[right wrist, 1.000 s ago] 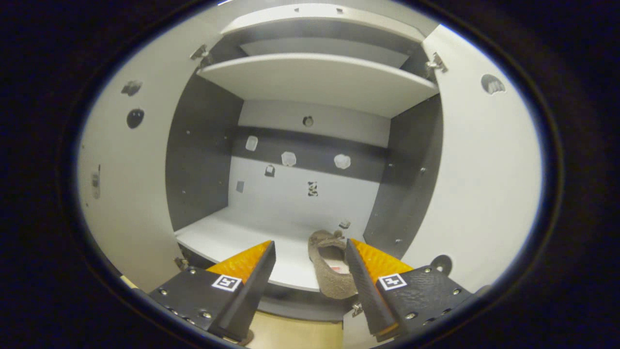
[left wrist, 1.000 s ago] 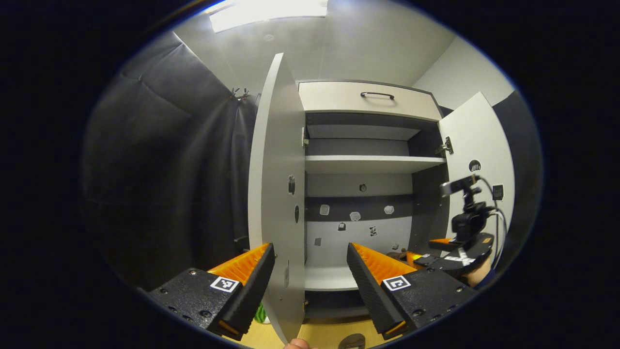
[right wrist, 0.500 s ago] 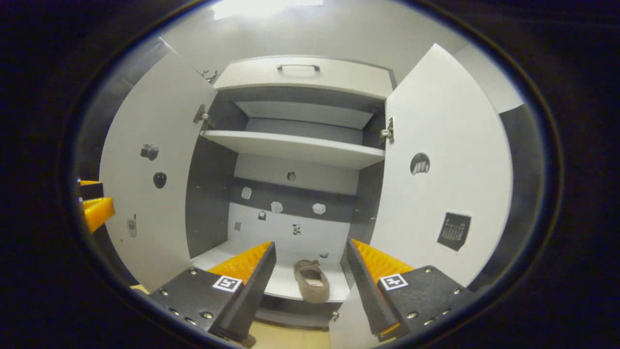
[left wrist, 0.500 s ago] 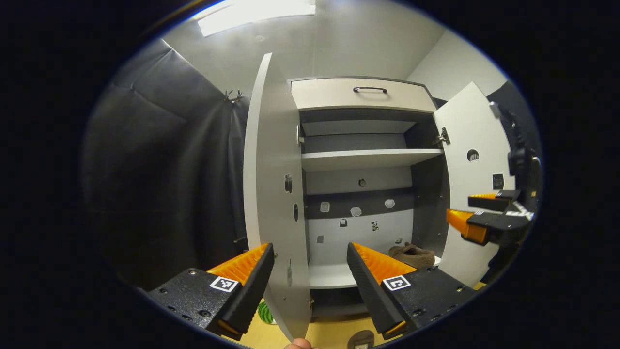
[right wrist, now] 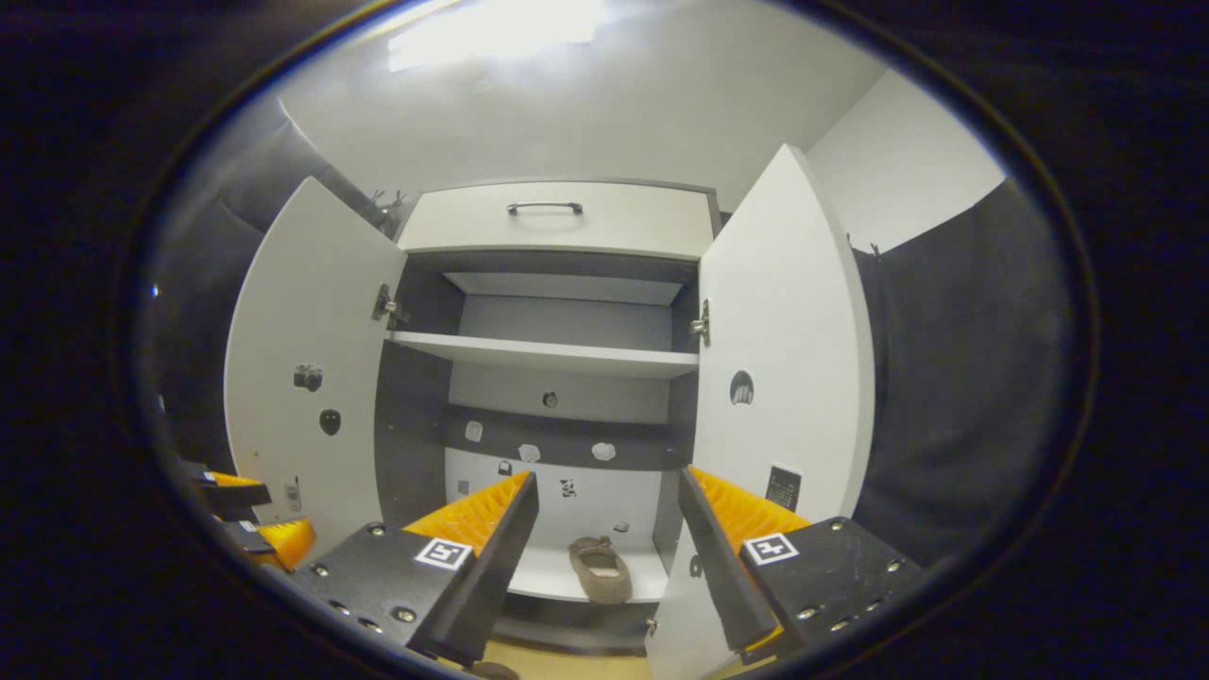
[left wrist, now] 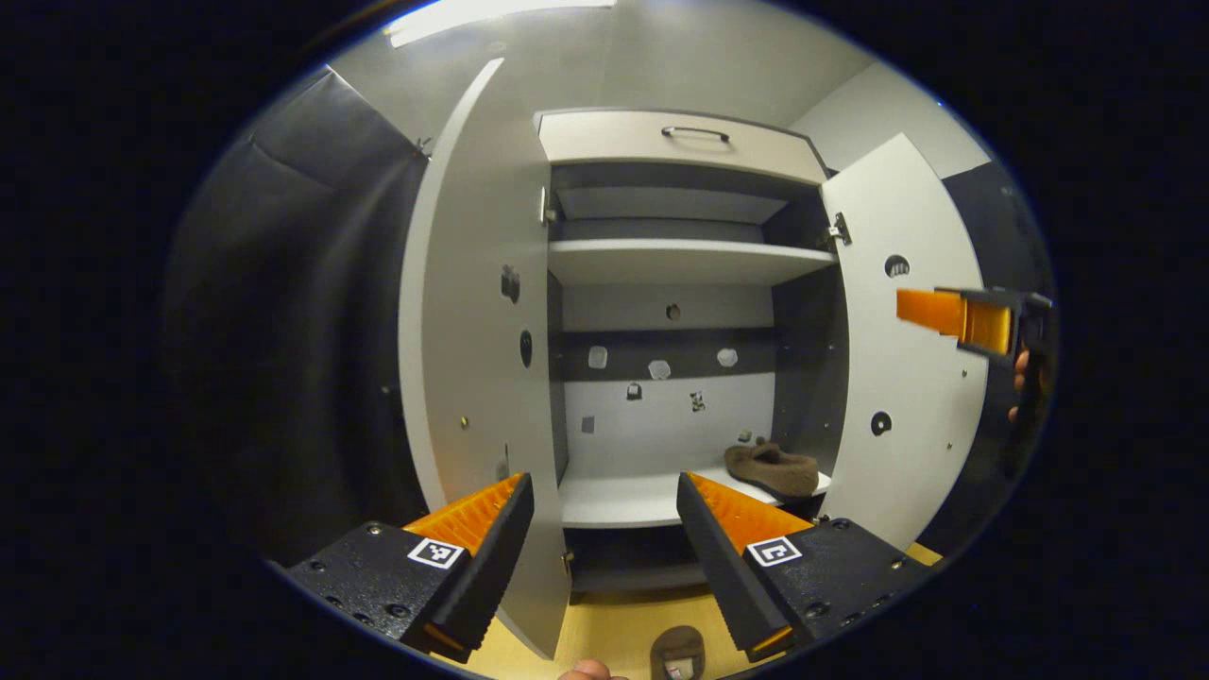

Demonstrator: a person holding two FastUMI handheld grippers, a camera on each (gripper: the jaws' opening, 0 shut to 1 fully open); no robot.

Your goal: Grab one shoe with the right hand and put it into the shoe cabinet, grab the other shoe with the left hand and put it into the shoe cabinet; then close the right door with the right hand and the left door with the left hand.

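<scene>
The shoe cabinet (left wrist: 680, 260) stands with both doors open. One brown shoe (left wrist: 770, 469) lies on its lower shelf, at the right end, also seen as the shoe (right wrist: 600, 569) in the right gripper view. The other brown shoe (left wrist: 677, 652) lies on the floor in front of the cabinet, below my left gripper (left wrist: 604, 484). That gripper is open and holds nothing. My right gripper (right wrist: 608, 478) is open and empty too, well back from the shelf. It shows as the right gripper (left wrist: 945, 314) beside the right door (left wrist: 897, 397). The left gripper (right wrist: 246, 519) appears low by the left door (right wrist: 302, 378).
The left door (left wrist: 472, 312) swings out towards me, its edge close to my left finger. A drawer with a dark handle (left wrist: 694, 133) tops the cabinet, and an upper shelf (left wrist: 680, 260) is bare. Dark cloth walls flank both sides. The floor (left wrist: 614, 619) is light wood.
My right gripper has drawn back out of the cabinet and risen, leaving the shoe on the lower shelf. My left gripper has backed off, so the floor shoe shows more.
</scene>
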